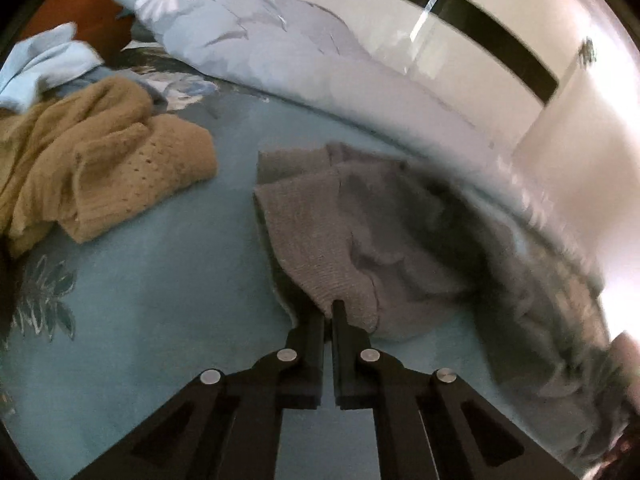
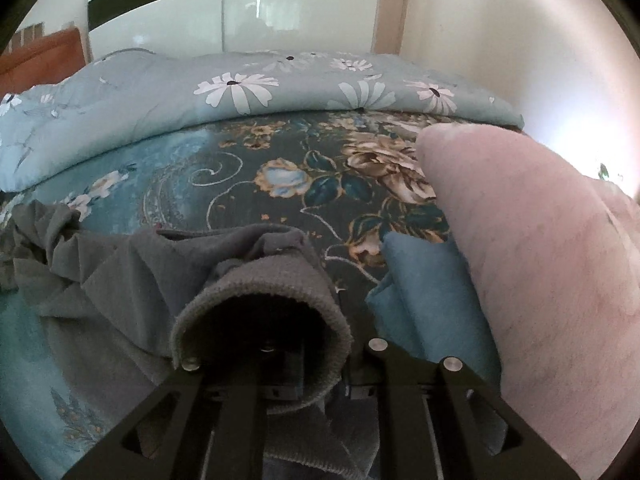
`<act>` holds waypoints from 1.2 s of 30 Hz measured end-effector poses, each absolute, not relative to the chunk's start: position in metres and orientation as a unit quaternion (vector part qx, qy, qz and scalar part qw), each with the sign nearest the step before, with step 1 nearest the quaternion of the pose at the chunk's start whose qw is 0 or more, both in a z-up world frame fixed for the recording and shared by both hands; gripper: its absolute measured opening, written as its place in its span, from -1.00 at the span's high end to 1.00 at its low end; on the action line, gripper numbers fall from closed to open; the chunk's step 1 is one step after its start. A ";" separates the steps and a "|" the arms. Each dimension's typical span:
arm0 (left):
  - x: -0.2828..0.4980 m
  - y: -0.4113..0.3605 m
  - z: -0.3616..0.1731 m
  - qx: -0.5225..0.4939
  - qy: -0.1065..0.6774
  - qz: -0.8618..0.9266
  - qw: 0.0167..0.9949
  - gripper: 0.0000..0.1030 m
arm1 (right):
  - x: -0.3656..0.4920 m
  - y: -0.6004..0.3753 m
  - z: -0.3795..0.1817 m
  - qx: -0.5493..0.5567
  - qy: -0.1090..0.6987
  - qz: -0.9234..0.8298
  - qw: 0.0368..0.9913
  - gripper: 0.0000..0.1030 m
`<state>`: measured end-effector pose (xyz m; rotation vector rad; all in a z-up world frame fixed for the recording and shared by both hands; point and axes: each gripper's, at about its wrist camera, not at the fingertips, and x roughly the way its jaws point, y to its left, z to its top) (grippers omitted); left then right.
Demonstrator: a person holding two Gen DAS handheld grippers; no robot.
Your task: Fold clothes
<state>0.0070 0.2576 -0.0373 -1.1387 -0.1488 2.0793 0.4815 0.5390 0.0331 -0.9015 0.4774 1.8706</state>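
Observation:
A grey knit sweater (image 1: 360, 232) lies rumpled on the teal floral bedsheet (image 1: 168, 312). My left gripper (image 1: 330, 308) is shut on a ribbed edge of the sweater, lifting it slightly. In the right wrist view the same grey sweater (image 2: 132, 268) trails off to the left, and its ribbed cuff (image 2: 264, 292) is draped over my right gripper (image 2: 320, 320) and hides the fingertips. The jaws stand close together and pinch the cuff.
A mustard knit sweater (image 1: 100, 160) and a light blue garment (image 1: 44, 64) lie at the left. A daisy-print duvet (image 2: 248, 88) is bunched along the bed's far side. A folded blue cloth (image 2: 432, 296) and a pink garment (image 2: 540, 264) lie at the right. A white wardrobe (image 2: 240, 16) stands behind.

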 end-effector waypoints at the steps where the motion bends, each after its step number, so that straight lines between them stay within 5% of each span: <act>1: 0.007 0.249 -0.031 -0.438 -0.077 0.814 0.374 0.94 | 0.483 0.538 0.034 -0.367 0.198 0.770 0.484 0.74; 16: -0.011 0.069 0.093 -0.268 -0.190 0.908 0.261 0.99 | 0.512 0.544 0.089 -0.263 0.232 0.799 0.489 0.74; 21: -0.006 0.062 0.071 -0.313 -0.154 0.901 0.259 0.99 | 0.504 0.554 0.074 -0.270 0.272 0.792 0.476 0.74; 28: 0.014 0.116 0.021 -0.388 -0.086 0.868 0.297 0.96 | 0.514 0.539 0.079 -0.297 0.226 0.784 0.496 0.70; 30: 0.016 0.130 0.010 -0.404 -0.062 0.864 0.295 0.62 | 0.527 0.534 0.087 -0.298 0.212 0.780 0.508 0.19; 33: 0.017 0.140 -0.005 -0.420 -0.042 0.861 0.284 -0.10 | 0.548 0.527 0.100 -0.289 0.200 0.776 0.524 0.02; 36: 0.013 0.138 -0.019 -0.441 -0.044 0.856 0.267 -0.18 | 0.563 0.520 0.111 -0.271 0.202 0.778 0.529 0.00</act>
